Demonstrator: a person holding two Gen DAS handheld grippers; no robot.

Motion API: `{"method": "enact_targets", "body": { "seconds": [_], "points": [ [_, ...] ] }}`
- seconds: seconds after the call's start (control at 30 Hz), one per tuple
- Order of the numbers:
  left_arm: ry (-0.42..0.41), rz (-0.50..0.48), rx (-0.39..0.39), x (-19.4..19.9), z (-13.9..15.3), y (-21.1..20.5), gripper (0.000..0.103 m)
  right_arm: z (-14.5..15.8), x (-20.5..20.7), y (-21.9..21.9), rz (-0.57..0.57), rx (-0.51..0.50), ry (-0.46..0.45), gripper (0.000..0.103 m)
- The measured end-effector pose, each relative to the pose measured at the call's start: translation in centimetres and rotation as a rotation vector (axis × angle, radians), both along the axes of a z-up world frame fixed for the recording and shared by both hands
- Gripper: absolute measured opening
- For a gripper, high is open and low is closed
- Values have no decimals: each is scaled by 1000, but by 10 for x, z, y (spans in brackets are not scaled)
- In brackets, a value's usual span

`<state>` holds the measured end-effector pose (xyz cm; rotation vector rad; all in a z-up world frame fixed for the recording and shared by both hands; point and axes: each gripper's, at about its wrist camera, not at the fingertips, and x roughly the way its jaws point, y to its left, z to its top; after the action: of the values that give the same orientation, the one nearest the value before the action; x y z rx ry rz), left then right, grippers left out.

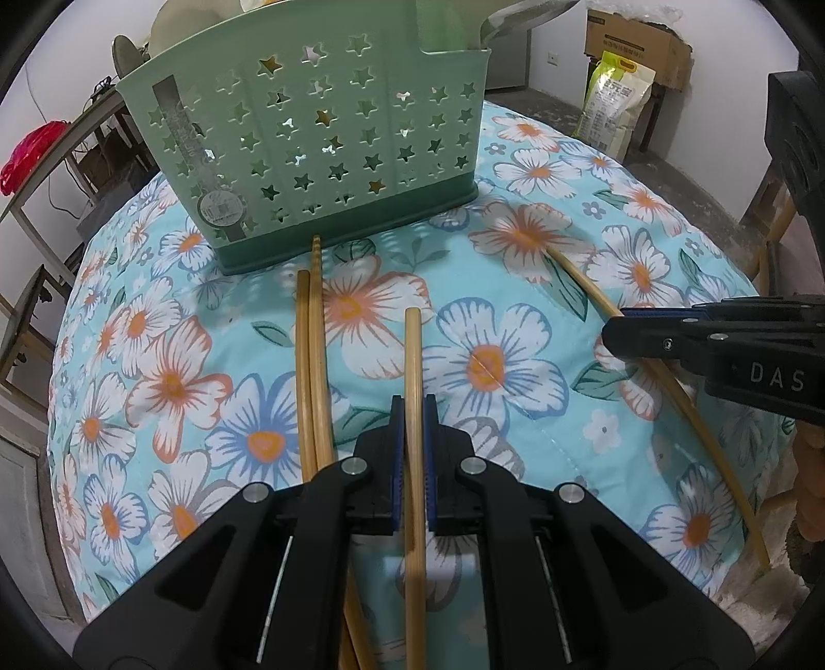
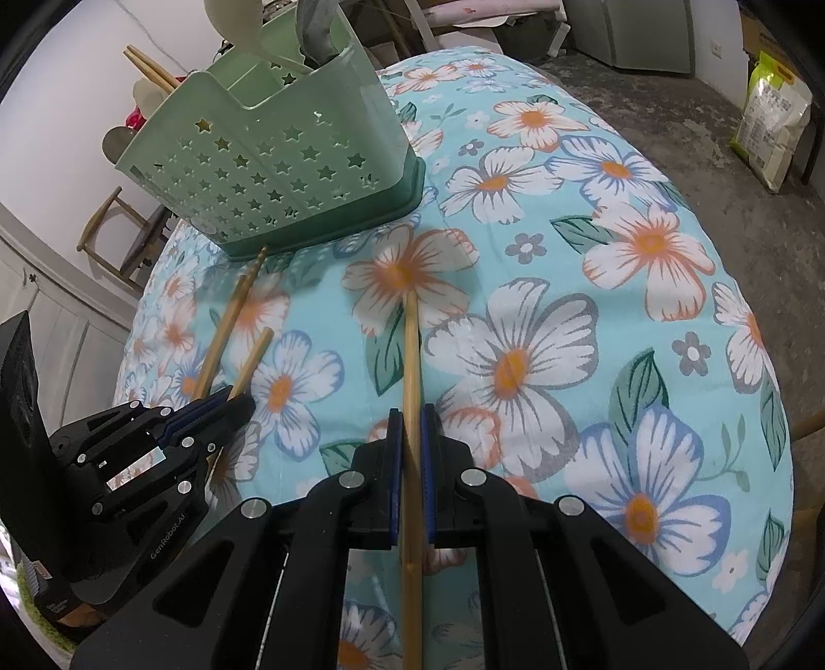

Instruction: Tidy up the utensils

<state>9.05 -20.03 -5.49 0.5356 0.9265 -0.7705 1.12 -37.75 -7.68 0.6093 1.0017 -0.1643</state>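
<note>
Fingers of the left gripper (image 1: 414, 412) clamp one chopstick (image 1: 413, 355); those of the right gripper (image 2: 411, 422) clamp another chopstick (image 2: 411, 350). Ahead of both stands the green caddy (image 1: 309, 139), already holding some utensils. Two loose chopsticks (image 1: 312, 335) lie just beside the left fingers, so I judge the sorting partly done. Beneath is a floral tablecloth (image 2: 644, 319); beyond, a cardboard box (image 1: 637, 44).
</note>
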Motion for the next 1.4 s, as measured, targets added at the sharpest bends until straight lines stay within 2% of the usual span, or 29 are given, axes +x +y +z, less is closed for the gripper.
{"method": "enact_targets", "body": {
  "seconds": [0.4,0.5,0.67,0.8,0.97,1.1,1.4],
  "points": [
    [27,-19,-12,11,-2,-6,5,0,0,3,2,-13,-2,7],
    [81,-16,-45,25,-1,-8,5,0,-1,3,0,-15,-2,7],
    [230,17,-143,52,-1,-1,5,0,-1,3,-5,-13,-4,7],
    [304,40,-213,60,6,9,5,0,-1,3,-5,-11,-5,7],
    [330,39,-282,62,29,25,5,0,-1,3,-4,-8,-7,7],
    [328,31,-341,63,59,37,5,0,-3,1,-4,-3,-10,7],
    [184,32,-503,73,141,63,5,0,-3,1,-4,3,-14,7]
  ]
}}
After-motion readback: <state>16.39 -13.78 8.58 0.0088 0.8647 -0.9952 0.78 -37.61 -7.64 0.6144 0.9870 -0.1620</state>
